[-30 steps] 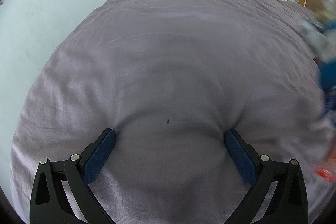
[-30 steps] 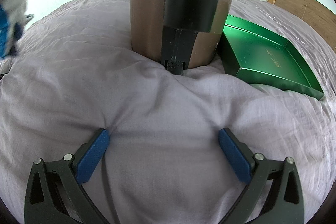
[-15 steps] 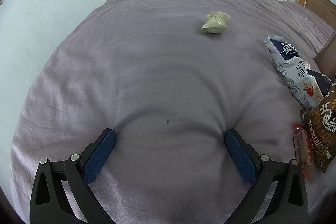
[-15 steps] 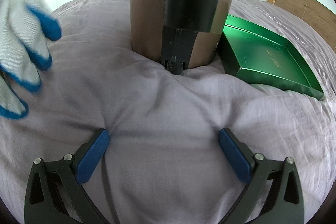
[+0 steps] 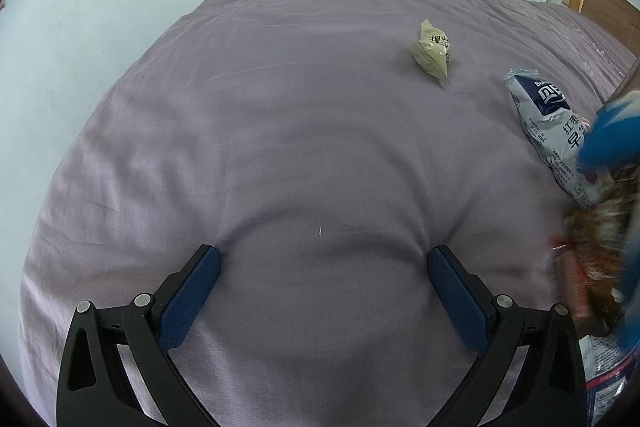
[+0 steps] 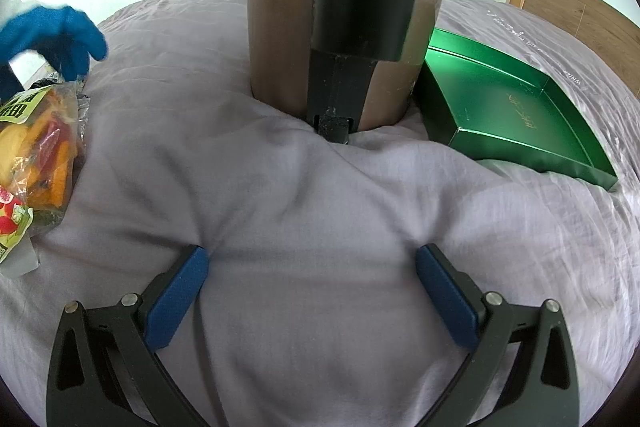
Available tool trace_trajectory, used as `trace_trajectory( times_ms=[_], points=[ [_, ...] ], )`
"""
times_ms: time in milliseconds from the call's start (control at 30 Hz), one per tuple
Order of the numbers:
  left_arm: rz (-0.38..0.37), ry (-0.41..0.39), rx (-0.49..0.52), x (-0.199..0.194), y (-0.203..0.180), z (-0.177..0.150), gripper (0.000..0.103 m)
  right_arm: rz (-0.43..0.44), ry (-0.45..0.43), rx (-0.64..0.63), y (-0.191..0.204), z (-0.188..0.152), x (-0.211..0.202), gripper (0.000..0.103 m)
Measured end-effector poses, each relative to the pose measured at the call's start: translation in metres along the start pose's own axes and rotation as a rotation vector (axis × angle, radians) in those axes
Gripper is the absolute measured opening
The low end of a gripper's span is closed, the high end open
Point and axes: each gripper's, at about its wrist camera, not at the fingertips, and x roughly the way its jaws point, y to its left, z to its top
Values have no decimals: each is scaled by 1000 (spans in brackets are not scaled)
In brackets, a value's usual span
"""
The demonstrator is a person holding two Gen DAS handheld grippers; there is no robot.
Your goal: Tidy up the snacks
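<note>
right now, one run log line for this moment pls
left gripper: open, on bedspread | right gripper: open, empty | gloved hand: at snack bag | green tray: empty

Tan packet (image 5: 433, 53), silver-blue bag (image 5: 548, 131) flat on bed; green tray (image 6: 516, 107) empty.

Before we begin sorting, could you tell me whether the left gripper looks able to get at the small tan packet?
Probably yes: the left gripper is open, and only bare bedspread lies between it and the small tan packet.

We saw the tan packet (image 5: 433, 53) settle at one o'clock, a gloved hand (image 5: 612, 135) blur over the snack pile (image 5: 596, 251) at three, and a candy bag (image 6: 36, 163) arrive at nine.
</note>
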Motion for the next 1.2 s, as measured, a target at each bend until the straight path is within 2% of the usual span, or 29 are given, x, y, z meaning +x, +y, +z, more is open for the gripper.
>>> trace_trajectory(
  times_ms=[1200],
  points=[
    [1, 1, 3, 3, -5, 6, 102, 1, 1, 1, 0, 1, 1, 103]
  ],
)
